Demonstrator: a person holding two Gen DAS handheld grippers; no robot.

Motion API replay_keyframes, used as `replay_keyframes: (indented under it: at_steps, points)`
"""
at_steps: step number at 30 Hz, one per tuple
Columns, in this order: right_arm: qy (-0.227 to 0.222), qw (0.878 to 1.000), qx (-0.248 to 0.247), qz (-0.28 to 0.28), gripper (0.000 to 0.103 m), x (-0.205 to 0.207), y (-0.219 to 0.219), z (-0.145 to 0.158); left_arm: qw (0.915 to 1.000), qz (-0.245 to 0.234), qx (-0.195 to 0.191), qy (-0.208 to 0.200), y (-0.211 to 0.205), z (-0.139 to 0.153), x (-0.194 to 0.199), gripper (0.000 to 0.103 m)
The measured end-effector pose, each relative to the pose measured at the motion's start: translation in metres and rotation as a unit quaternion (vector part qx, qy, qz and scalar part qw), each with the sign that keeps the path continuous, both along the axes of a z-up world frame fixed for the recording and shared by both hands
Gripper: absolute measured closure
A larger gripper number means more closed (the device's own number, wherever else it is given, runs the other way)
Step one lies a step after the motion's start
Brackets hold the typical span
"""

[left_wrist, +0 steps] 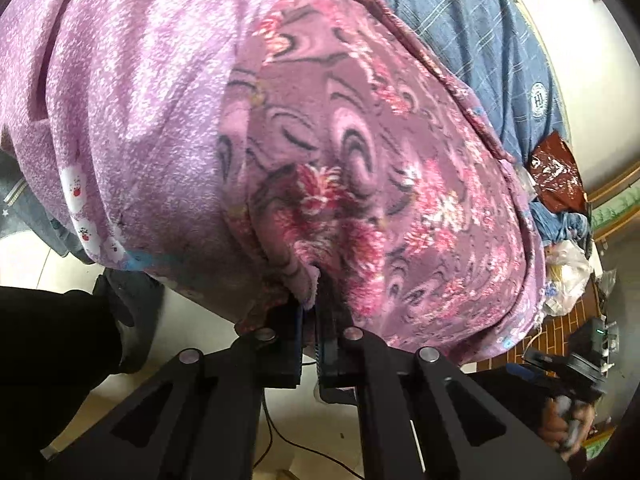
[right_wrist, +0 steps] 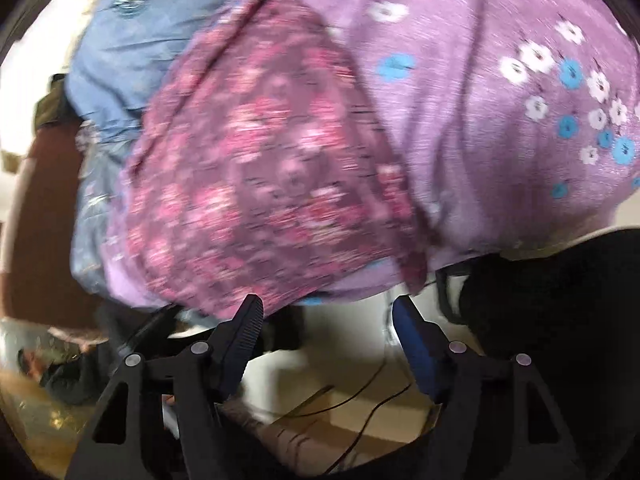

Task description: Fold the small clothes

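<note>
Nearest in the left wrist view, the left gripper (left_wrist: 309,320) has its jaws pressed nearly together on the lower edge of a dark purple flowered fleece garment (left_wrist: 360,168), a fold of the cloth pinched between the pads. Below it lie a pale floor (left_wrist: 224,328) and a thin black cable (left_wrist: 292,444); a dark trouser leg (left_wrist: 52,340) fills the lower left. The garment spreads up and away from the jaws over a lighter purple fleece blanket (left_wrist: 132,92), and beyond both lies a blue checked cloth (left_wrist: 472,28). At far right sit a white plastic bag (left_wrist: 568,272) and a brown foil wrapper (left_wrist: 554,168).

In the blurred right wrist view, the right gripper (right_wrist: 328,312) stands wide apart, holding nothing, just below the garment's hanging edge.
</note>
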State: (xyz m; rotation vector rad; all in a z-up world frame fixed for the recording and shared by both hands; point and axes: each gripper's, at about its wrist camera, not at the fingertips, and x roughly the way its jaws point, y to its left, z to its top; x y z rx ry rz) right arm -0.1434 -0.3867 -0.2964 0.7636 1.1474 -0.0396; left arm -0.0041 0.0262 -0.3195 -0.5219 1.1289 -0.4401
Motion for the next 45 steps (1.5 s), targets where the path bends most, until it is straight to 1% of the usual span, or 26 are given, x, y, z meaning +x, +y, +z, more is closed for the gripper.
replay_keyframes:
  at_steps: [3, 6, 8, 9, 10, 11, 12, 13, 14, 16, 17, 18, 19, 20, 22, 24, 27, 29, 31, 32, 33, 35, 39, 42, 45]
  points:
    - [0.007, 1.0, -0.015, 0.0, 0.033, 0.009, -0.007, -0.015, 0.9999, -0.006, -0.007, -0.006, 0.003, 0.004, -0.004, 0.1]
    - [0.011, 0.999, -0.028, 0.024, 0.033, 0.025, -0.005, -0.032, 1.0, -0.006, -0.004, -0.005, 0.005, 0.003, -0.002, 0.1]
    - [0.017, 0.998, -0.058, 0.03, 0.034, 0.035, -0.001, -0.041, 1.0, 0.0, 0.005, 0.004, 0.007, -0.002, 0.0, 0.1]
    - [0.027, 0.995, -0.091, 0.029, 0.034, 0.042, 0.001, -0.048, 0.9999, 0.005, 0.009, 0.01, 0.007, -0.005, 0.002, 0.1]
    - [0.032, 0.993, -0.109, 0.031, 0.034, 0.046, 0.004, -0.052, 0.9997, 0.01, 0.016, 0.018, 0.006, -0.008, 0.004, 0.1]
    - [0.033, 0.992, -0.119, 0.038, 0.036, 0.05, 0.007, -0.055, 0.9993, 0.015, 0.024, 0.025, 0.006, -0.011, 0.006, 0.094]
    - [0.032, 0.99, -0.123, 0.053, 0.038, 0.054, 0.012, -0.06, 0.9984, 0.021, 0.033, 0.041, 0.007, -0.018, 0.009, 0.076]
    - [0.031, 0.99, -0.126, 0.06, 0.049, 0.056, 0.014, -0.062, 0.9976, 0.026, 0.037, 0.052, 0.007, -0.023, 0.012, 0.064]
    - [0.034, 0.989, -0.133, 0.062, 0.073, 0.056, 0.016, -0.064, 0.9968, 0.032, 0.039, 0.063, 0.008, -0.027, 0.014, 0.051]
    - [0.043, 0.985, -0.152, 0.064, 0.097, 0.056, 0.019, -0.064, 0.9966, 0.033, 0.035, 0.067, 0.01, -0.031, 0.015, 0.052]
    - [0.042, 0.985, -0.154, 0.063, 0.098, 0.053, 0.019, -0.061, 0.9972, 0.028, 0.034, 0.06, 0.01, -0.029, 0.014, 0.061]
    - [0.036, 0.987, -0.141, 0.061, 0.098, 0.048, 0.018, -0.055, 0.9984, 0.017, 0.029, 0.045, 0.008, -0.025, 0.013, 0.086]
    - [0.029, 0.99, -0.123, 0.061, 0.098, 0.043, 0.017, -0.05, 0.9989, 0.009, 0.027, 0.037, 0.006, -0.022, 0.013, 0.096]
    - [0.021, 0.992, -0.108, 0.061, 0.098, 0.038, 0.017, -0.045, 0.9993, -0.001, 0.028, 0.026, 0.003, -0.017, 0.012, 0.1]
    - [0.0, 0.993, -0.088, 0.076, 0.098, 0.023, 0.021, -0.027, 0.9995, -0.011, 0.025, 0.013, 0.001, -0.01, 0.008, 0.101]
    - [-0.021, 0.994, -0.068, 0.089, 0.099, 0.007, 0.022, -0.007, 0.9998, -0.021, -0.001, 0.005, 0.002, 0.001, 0.004, 0.101]
    - [-0.069, 0.992, -0.03, 0.097, 0.099, -0.014, 0.016, 0.032, 0.9986, -0.038, -0.037, -0.004, 0.007, 0.021, 0.0, 0.101]
    - [-0.111, 0.989, -0.004, 0.099, 0.099, -0.024, 0.006, 0.062, 0.9959, -0.049, -0.075, -0.004, 0.014, 0.035, -0.003, 0.101]
    - [-0.146, 0.984, 0.016, 0.101, 0.099, -0.024, 0.0, 0.085, 0.9917, -0.066, -0.109, -0.017, 0.022, 0.059, -0.003, 0.101]
    - [-0.162, 0.981, 0.021, 0.102, 0.099, -0.02, 0.0, 0.096, 0.99, -0.07, -0.121, -0.024, 0.025, 0.069, -0.003, 0.101]
    - [-0.181, 0.978, 0.026, 0.104, 0.099, -0.017, 0.001, 0.108, 0.9867, -0.074, -0.141, -0.034, 0.03, 0.083, 0.0, 0.101]
    - [-0.22, 0.969, 0.04, 0.104, 0.099, -0.011, 0.0, 0.13, 0.9821, -0.076, -0.165, -0.05, 0.036, 0.107, 0.01, 0.101]
    - [-0.277, 0.954, 0.059, 0.094, 0.099, 0.012, -0.004, 0.158, 0.9726, -0.068, -0.205, -0.086, 0.041, 0.149, 0.044, 0.101]
    - [-0.298, 0.949, 0.064, 0.075, 0.099, 0.042, -0.005, 0.167, 0.97, -0.056, -0.215, -0.099, 0.039, 0.167, 0.082, 0.101]
    - [-0.31, 0.948, 0.056, 0.05, 0.099, 0.079, -0.019, 0.172, 0.9701, -0.038, -0.217, -0.101, 0.037, 0.172, 0.123, 0.101]
